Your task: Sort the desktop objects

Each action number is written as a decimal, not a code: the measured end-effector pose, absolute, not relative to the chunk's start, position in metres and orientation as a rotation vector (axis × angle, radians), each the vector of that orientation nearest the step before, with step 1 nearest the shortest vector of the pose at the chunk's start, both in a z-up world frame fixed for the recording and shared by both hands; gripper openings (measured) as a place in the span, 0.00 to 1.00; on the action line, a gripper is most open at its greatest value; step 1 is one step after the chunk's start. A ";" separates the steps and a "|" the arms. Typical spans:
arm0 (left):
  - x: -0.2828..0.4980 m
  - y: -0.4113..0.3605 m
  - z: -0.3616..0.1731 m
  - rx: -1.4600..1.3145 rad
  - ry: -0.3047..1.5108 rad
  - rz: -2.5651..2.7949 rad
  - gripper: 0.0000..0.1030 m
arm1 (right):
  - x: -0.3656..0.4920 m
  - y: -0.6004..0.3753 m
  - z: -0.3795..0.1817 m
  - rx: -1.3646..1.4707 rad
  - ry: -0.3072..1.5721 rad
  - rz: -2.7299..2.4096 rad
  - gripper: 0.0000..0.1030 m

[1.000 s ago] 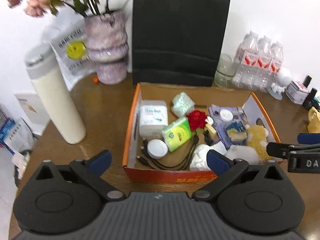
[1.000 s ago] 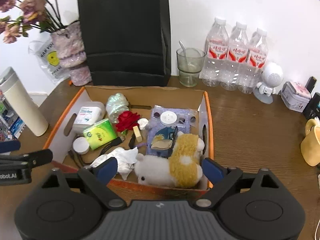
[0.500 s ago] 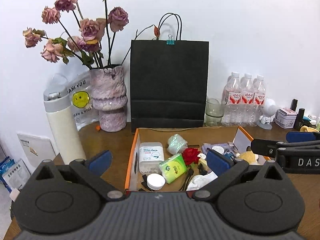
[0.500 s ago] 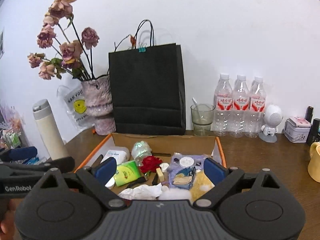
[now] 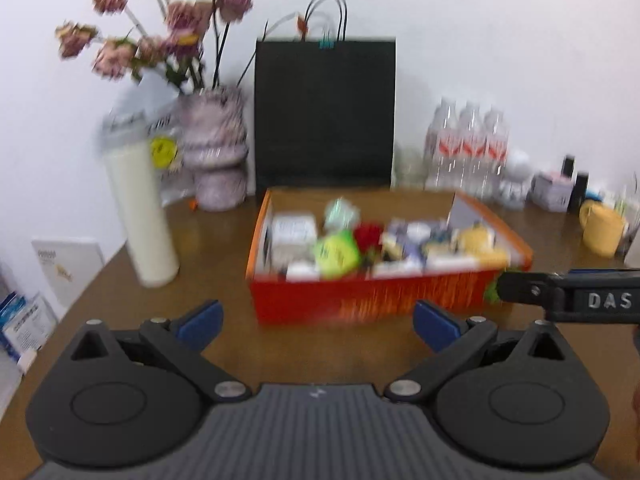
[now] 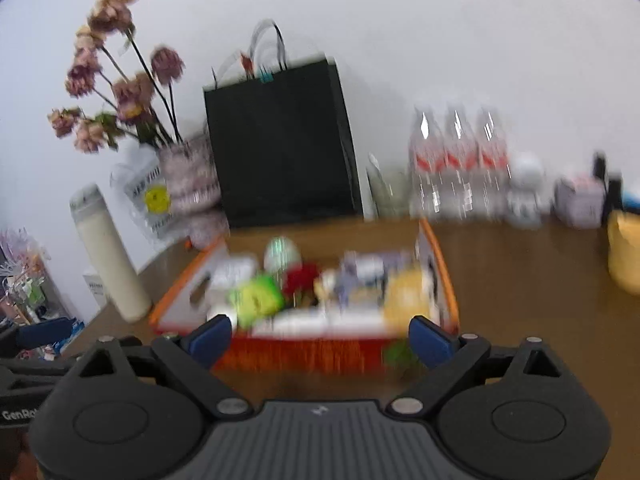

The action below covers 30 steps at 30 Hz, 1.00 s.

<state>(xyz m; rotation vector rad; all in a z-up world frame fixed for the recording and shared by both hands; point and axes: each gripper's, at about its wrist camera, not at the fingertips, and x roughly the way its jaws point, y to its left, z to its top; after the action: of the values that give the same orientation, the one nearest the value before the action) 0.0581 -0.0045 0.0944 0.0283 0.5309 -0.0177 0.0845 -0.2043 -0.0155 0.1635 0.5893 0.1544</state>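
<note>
Brown wooden table with orange box, cream flask, black bag, 3 bottles

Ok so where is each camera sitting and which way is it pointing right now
Left wrist: it sits on the left gripper, low over the table, and looks forward at the orange box. Its own open fingers show, and the right gripper's arm juts in from the right.
Right wrist: it sits on the right gripper and faces the same box from further right. Its own open fingers show, and the left gripper sits at the left edge.
Shared: the box, the black bag, the vase and the water bottles.
</note>
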 end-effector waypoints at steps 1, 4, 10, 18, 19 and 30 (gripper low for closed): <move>0.051 -0.003 0.088 0.024 0.539 -0.013 1.00 | 0.075 -0.204 -0.024 0.160 0.600 0.149 0.93; 0.024 0.003 0.068 0.004 0.559 -0.002 1.00 | 0.044 -0.198 -0.045 0.097 0.612 0.138 0.92; -0.021 0.007 0.038 0.005 0.581 0.004 1.00 | -0.010 -0.192 -0.076 0.078 0.635 0.149 0.93; -0.023 0.002 0.017 0.028 0.643 -0.008 1.00 | -0.026 -0.175 -0.098 -0.012 0.658 0.139 0.93; -0.022 0.001 0.015 0.035 0.645 -0.006 1.00 | -0.025 -0.175 -0.099 -0.014 0.666 0.139 0.93; -0.005 0.003 0.000 0.017 0.701 0.001 1.00 | -0.013 -0.183 -0.113 0.017 0.705 0.119 0.95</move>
<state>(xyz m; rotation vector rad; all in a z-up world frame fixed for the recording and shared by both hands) -0.0045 0.0032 -0.0002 0.0169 0.7015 0.0014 -0.0129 -0.1831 -0.1130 0.0173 0.7049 0.1192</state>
